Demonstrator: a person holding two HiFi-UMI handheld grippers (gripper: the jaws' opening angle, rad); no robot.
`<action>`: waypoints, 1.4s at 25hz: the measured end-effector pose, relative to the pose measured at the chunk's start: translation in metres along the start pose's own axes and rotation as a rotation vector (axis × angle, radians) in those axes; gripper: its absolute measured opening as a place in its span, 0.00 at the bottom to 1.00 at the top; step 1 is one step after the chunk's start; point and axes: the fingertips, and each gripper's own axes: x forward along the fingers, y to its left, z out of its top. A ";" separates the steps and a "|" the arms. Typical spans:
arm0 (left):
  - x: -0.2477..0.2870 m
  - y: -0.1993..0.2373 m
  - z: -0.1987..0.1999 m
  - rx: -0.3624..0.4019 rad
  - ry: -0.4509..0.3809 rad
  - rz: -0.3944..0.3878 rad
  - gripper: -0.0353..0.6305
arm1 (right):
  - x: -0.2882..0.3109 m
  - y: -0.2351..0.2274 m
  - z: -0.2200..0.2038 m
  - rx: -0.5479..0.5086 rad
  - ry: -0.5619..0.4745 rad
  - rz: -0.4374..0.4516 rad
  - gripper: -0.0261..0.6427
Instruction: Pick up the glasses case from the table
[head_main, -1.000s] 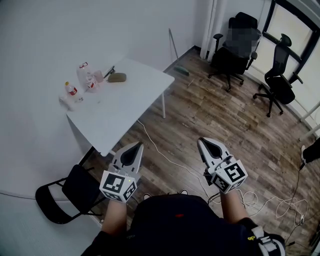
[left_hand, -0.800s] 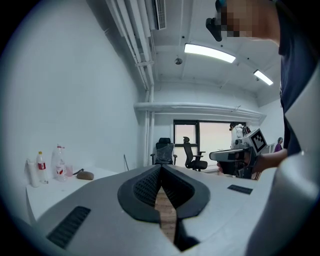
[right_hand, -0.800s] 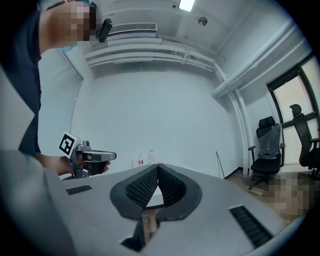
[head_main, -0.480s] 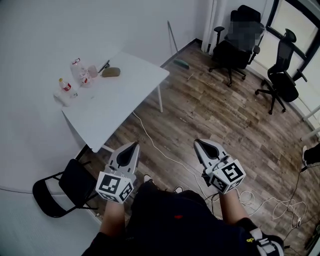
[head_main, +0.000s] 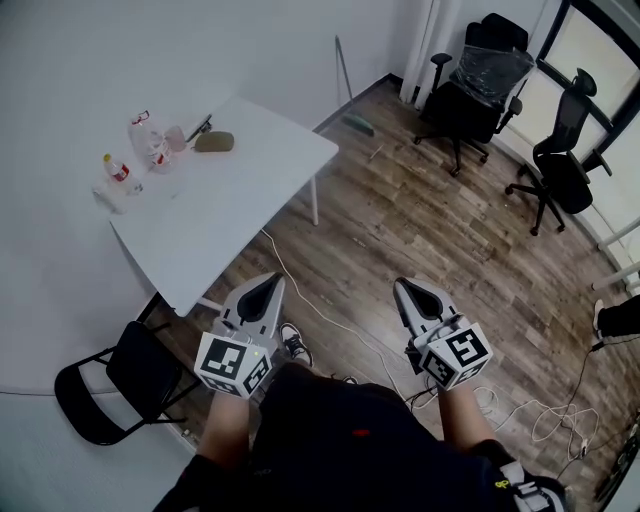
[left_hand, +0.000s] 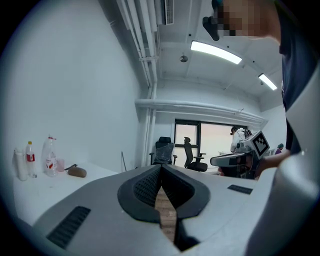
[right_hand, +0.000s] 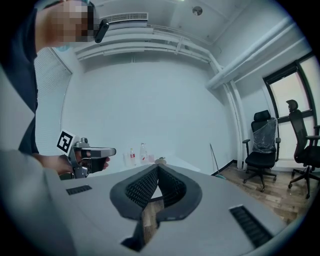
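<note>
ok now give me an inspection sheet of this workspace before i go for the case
surface: white table, mostly bare
job's things: glasses case lying at the table's far end, untouched
clutter: big bottle, small bottle and pink cup near the case
grippers: left gripper and right gripper both shut, empty, over the floor short of the table
cables: white cable across the wood floor
surroundings: folding chair, office chairs

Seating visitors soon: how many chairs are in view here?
3. A plastic-wrapped office chair and a bare office chair stand by the window. A small black chair sits at the table's near end. Others may be hidden.
</note>
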 end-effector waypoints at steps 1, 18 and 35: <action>0.005 0.010 0.002 0.000 -0.002 0.000 0.08 | 0.011 -0.003 0.001 -0.004 0.007 -0.006 0.07; 0.033 0.239 0.014 -0.077 -0.014 0.098 0.08 | 0.257 0.022 0.037 -0.045 0.038 0.076 0.07; 0.017 0.360 0.010 -0.169 -0.048 0.260 0.08 | 0.392 0.043 0.056 -0.110 0.071 0.200 0.07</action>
